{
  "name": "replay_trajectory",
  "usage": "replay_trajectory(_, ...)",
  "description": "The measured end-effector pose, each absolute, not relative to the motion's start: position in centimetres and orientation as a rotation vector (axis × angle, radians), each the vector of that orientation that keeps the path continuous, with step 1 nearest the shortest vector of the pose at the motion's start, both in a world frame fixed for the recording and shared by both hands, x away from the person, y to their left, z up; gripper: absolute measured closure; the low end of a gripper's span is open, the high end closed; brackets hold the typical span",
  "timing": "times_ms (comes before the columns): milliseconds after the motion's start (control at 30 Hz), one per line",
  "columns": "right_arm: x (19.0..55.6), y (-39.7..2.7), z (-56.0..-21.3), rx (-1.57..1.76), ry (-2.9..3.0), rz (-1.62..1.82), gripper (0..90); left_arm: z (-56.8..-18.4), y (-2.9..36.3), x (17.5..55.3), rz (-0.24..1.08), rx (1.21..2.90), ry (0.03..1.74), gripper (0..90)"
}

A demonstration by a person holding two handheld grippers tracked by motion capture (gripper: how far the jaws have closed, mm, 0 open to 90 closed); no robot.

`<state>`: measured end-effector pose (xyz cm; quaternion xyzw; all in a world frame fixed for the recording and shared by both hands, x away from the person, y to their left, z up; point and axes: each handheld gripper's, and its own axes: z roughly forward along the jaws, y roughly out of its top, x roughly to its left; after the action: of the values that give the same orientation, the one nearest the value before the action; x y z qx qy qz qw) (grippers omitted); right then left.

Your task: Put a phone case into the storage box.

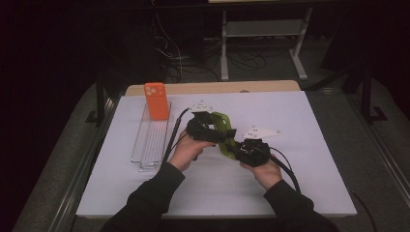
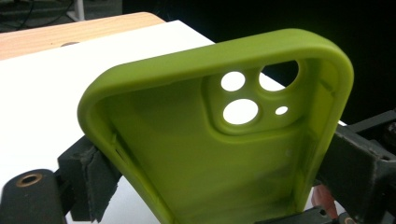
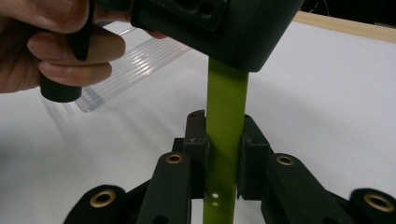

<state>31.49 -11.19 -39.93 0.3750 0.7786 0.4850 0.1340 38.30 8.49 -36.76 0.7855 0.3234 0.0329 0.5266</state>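
A lime-green phone case [image 1: 221,123] hangs above the table between both grippers. My left gripper [image 1: 212,128] spans the case's width, and its pads [image 2: 91,175] touch both long sides in the left gripper view; the case's [image 2: 196,154] hollow inside and camera cut-outs face that camera. My right gripper [image 1: 236,147] is shut on the thin wall of the case [image 3: 226,93], seen edge-on between its pads [image 3: 196,140]. The left gripper's body [image 3: 219,23] sits just above, with a hand to its left.
An orange phone case [image 1: 156,100] stands upright at the far end of a clear ribbed tray [image 1: 150,140] on the left. A white mat [image 1: 290,183] covers the wooden table [image 1: 212,88]. Cables trail from both grippers toward the person.
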Motion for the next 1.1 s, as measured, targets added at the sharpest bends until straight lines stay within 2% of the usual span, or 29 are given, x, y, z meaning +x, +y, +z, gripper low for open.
replay_trajectory(233, 31.5, -11.1, -40.0, 1.075, 2.276, 1.392, 74.4, -36.4, 8.7, 38.1, 0.078, 1.867, 0.762, 13.5)
replay_trajectory(300, 31.5, -11.1, -39.9, 1.07, 2.279, 1.402, 71.0, -36.2, 8.8, 38.1, 0.1, 1.858, 0.753, 14.0)
replay_trajectory(633, 31.4, -12.7, -39.5, 1.064, 2.327, 1.352, 29.6, -34.8, 11.0, 38.7, 0.144, 1.83, 0.792, 14.6)
replay_trajectory(833, 31.1, -14.1, -40.1, 1.062, 2.372, 1.285, 12.7, -33.0, 12.9, 39.5, 0.21, 1.833, 0.813, 14.5)
replay_trajectory(1000, 30.5, -15.1, -40.8, 1.049, 2.385, 1.23, 2.8, -31.5, 14.8, 40.4, 0.296, 1.827, 0.85, 14.5)
replay_trajectory(1100, 30.3, -16.0, -41.2, 1.057, 2.385, 1.204, 0.0, -30.7, 16.2, 41.0, 0.334, 1.817, 0.874, 14.5)
